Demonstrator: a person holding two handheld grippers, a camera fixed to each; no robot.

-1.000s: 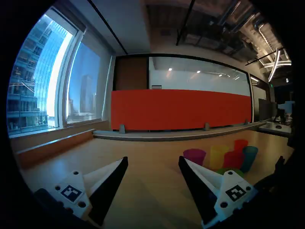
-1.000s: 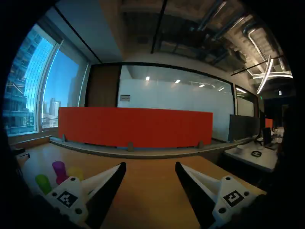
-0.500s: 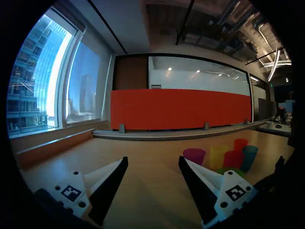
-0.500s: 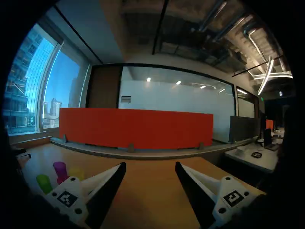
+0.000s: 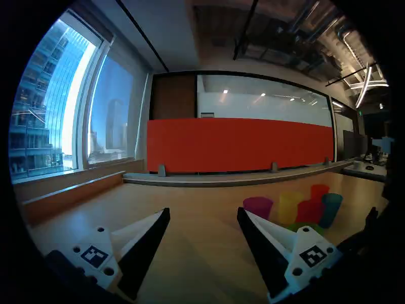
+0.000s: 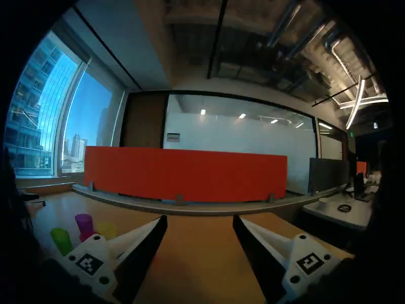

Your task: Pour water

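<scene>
Cups (image 5: 298, 207) of coloured, see-through plastic stand bunched together on the wooden table (image 5: 202, 243), ahead of the left gripper (image 5: 203, 211) and off to the outer side of its right-hand finger, none of them between the fingers. That gripper's fingers are spread wide over bare tabletop and hold nothing. The right gripper (image 6: 199, 218) is also spread and empty, and from it the cups sit out past its left-hand finger, with a green cup (image 6: 62, 240) nearest and a purple cup (image 6: 84, 223) just behind it. Whether any cup has water in it cannot be told from here. They look like thin, light tumblers with smooth, slightly tapered walls, so I judge they will lift with almost no effort but will flex if squeezed hard and could slide down between the fingers if gripped too gently. A full one would be heavier and quick to slop over. The best hold is probably across the middle of the wall, a little below the rim, with one finger on each opposite side and the cup kept upright. Because they stand so close together, an outer one is the easier pick: the magenta cup (image 5: 258, 206) sits at the near edge of the bunch, closest to the left gripper's right-hand fingertip, with open table beside it for a finger to slip in.
</scene>
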